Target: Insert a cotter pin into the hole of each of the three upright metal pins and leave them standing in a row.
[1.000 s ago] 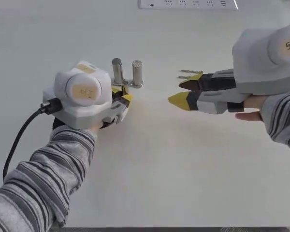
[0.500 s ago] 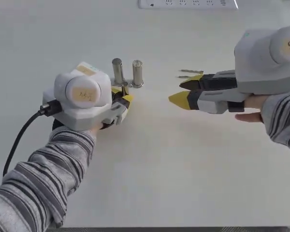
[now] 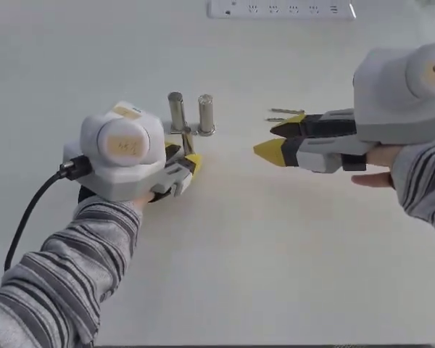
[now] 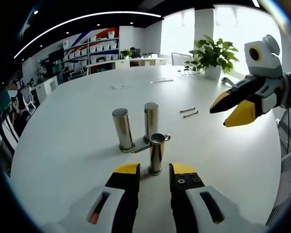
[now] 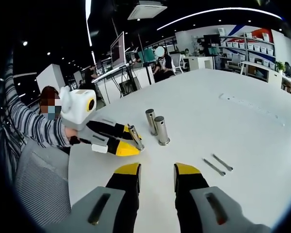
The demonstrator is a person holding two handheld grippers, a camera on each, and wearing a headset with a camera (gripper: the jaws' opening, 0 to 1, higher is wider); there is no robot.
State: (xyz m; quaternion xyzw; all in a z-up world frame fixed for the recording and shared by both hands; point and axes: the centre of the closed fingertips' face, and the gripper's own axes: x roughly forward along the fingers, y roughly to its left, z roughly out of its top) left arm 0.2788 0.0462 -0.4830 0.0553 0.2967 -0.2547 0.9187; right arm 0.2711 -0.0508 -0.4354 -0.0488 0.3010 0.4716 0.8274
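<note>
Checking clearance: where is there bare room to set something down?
Free: the table on the person's side of the left gripper and right gripper; also between the upright pins and power strip. Crowded: around those pins; loose cotter pins by the right gripper.

I see three metal pins (image 4: 151,120) standing close together. The nearest pin (image 4: 156,154) has a cotter pin (image 4: 166,138) across its upper end. Two loose cotter pins (image 4: 189,112) lie apart to the side.
</note>
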